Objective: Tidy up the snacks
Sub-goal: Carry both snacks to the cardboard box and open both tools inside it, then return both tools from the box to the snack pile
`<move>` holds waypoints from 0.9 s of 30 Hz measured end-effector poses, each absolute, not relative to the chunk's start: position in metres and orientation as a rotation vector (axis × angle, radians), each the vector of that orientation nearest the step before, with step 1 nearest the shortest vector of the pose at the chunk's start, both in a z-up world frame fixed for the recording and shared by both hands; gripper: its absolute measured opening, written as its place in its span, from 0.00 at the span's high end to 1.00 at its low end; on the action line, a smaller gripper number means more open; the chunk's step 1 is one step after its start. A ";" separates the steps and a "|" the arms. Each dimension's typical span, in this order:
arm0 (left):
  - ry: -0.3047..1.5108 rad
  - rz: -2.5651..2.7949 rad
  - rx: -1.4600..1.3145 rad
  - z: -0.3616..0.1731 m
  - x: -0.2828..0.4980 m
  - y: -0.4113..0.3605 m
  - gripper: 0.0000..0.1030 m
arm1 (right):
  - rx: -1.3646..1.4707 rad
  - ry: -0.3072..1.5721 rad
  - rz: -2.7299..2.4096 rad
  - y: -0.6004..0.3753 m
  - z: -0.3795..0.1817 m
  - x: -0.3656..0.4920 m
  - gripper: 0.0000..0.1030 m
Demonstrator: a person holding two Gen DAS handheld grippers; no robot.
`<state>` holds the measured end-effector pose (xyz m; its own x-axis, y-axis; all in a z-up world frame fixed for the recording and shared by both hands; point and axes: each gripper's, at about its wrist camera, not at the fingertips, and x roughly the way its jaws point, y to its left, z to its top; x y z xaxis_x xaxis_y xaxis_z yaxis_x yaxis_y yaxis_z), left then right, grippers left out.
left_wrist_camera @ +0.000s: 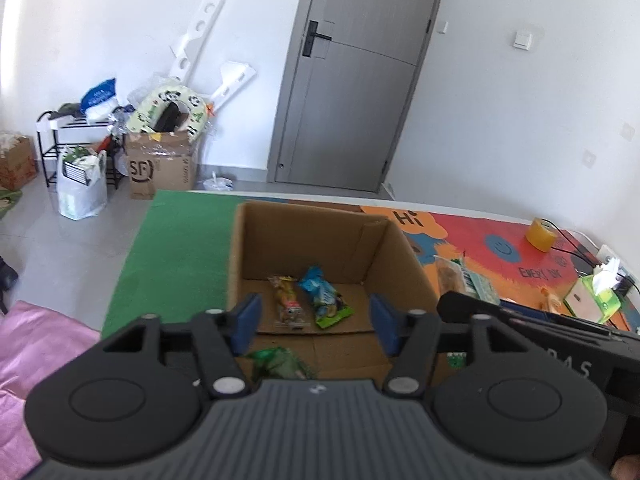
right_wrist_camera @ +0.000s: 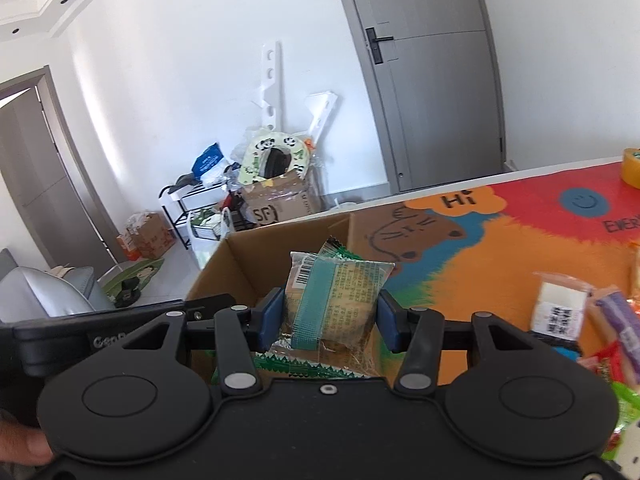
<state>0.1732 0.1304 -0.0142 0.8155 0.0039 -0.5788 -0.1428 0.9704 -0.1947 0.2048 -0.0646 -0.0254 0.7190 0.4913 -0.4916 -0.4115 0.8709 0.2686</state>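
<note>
Left wrist and right wrist views: snacks going into a carton

Left wrist view: the left gripper [left_wrist_camera: 314, 320] hangs over the open cardboard box [left_wrist_camera: 256, 240] with its jaws spread and nothing pinched between them. On the box floor lie an orange-wrapped snack [left_wrist_camera: 289, 300] and a blue-and-green packet [left_wrist_camera: 326, 298] side by side; a green wrapper [left_wrist_camera: 280, 364] shows blurred just below the jaws. The box stands on the tabletop, partly on a green mat [left_wrist_camera: 176, 256], beside a colourful cartoon mat [left_wrist_camera: 472, 240] bearing a yellow tape roll [left_wrist_camera: 542, 234].

Right wrist view: the right gripper [right_wrist_camera: 330, 320] has its jaws pinching a clear-wrapped cake packet [right_wrist_camera: 340, 300], held upright above the box's near edge. More snacks [right_wrist_camera: 560, 312] lie on the tabletop to the right
</note>
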 end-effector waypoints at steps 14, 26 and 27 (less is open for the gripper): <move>0.562 0.194 -0.277 0.000 0.143 0.162 0.16 | 0.207 0.614 0.596 -0.048 -0.027 0.209 0.37; 0.548 0.140 -0.232 -0.002 0.130 0.129 0.06 | 0.203 0.546 0.506 -0.103 -0.021 0.182 0.03; 0.540 0.134 -0.227 -0.002 0.129 0.124 0.05 | 0.198 0.537 0.496 -0.108 -0.021 0.179 0.01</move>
<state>0.1286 0.1238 -0.0024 0.8497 0.0664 -0.5231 -0.1852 0.9664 -0.1781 0.1790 -0.1081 -0.0205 0.7457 0.5005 -0.4399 -0.3990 0.8641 0.3067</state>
